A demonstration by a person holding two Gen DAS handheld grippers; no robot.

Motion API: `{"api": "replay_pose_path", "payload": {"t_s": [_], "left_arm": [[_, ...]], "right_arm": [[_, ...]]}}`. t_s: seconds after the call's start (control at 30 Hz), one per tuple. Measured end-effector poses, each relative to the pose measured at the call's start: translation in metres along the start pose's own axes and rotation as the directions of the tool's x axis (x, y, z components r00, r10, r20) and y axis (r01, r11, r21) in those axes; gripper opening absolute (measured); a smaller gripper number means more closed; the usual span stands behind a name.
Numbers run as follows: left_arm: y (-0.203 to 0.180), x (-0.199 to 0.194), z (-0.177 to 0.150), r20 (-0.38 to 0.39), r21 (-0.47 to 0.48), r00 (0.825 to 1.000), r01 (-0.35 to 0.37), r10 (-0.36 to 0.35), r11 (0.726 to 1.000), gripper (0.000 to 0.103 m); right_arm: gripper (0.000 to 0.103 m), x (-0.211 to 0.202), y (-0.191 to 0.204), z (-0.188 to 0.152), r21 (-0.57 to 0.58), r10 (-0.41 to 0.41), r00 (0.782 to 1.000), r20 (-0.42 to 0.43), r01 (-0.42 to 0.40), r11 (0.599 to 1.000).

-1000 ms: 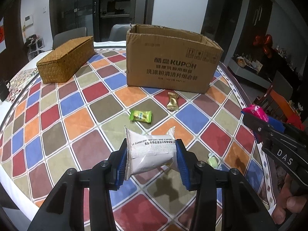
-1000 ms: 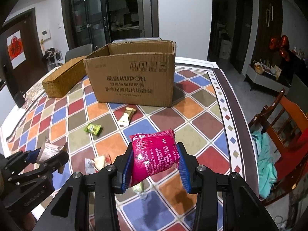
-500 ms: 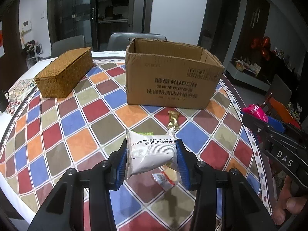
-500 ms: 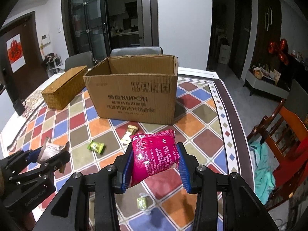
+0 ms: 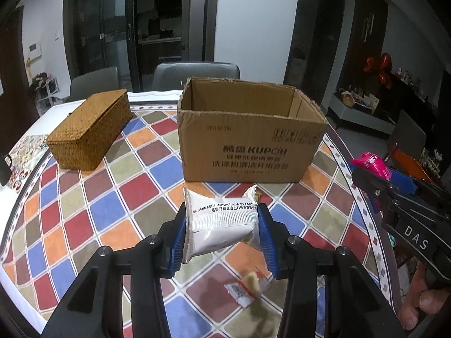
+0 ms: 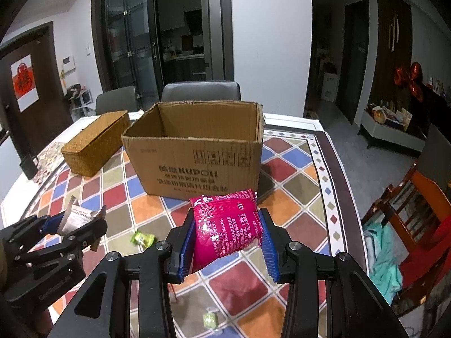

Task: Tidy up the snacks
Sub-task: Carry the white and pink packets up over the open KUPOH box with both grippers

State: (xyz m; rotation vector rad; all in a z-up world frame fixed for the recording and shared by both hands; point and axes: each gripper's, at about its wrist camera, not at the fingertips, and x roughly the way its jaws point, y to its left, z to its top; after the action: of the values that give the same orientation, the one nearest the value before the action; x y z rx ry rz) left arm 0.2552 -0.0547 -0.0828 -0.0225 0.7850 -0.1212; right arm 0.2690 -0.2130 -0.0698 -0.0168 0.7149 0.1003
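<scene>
My left gripper (image 5: 222, 235) is shut on a white snack packet (image 5: 221, 222) and holds it above the table, in front of the open cardboard box (image 5: 248, 146). My right gripper (image 6: 227, 238) is shut on a pink snack packet (image 6: 227, 225), also raised in front of the box (image 6: 197, 163). The box stands open at the top. Each gripper shows in the other's view: the right one (image 5: 377, 174) at the right edge, the left one (image 6: 76, 219) at the lower left. Loose sweets lie below: a clear-wrapped one (image 5: 248, 288), a green one (image 6: 143, 238) and a pale green one (image 6: 210, 321).
A woven wicker box (image 5: 90, 129) with its lid on stands left of the cardboard box on the chequered tablecloth (image 5: 84, 211). Grey chairs (image 5: 194, 76) stand behind the table. A wooden chair (image 6: 417, 225) with cloth on it is at the right.
Both grippers have risen and moved towards the cardboard box with their packets; the box's inside now shows. The sweets on the table have slid lower in both views.
</scene>
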Motion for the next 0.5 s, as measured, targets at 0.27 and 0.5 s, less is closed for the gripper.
{"api": "replay_pose_path", "payload": {"t_s": [0.27, 0.5], "left_arm": [[0.003, 0.001, 0.02, 0.024, 0.01, 1.0, -0.003, 0.003, 1.0, 0.046], [0.004, 0.003, 0.042, 0.052, 0.013, 0.999, 0.007, -0.008, 1.0, 0.046]], "right_arm": [[0.043, 0.003, 0.002, 0.016, 0.001, 0.005, 1.0, 0.027, -0.005, 1.0], [0.043, 0.006, 0.002, 0.031, 0.006, 0.006, 0.999, 0.051, -0.007, 1.0]]}}
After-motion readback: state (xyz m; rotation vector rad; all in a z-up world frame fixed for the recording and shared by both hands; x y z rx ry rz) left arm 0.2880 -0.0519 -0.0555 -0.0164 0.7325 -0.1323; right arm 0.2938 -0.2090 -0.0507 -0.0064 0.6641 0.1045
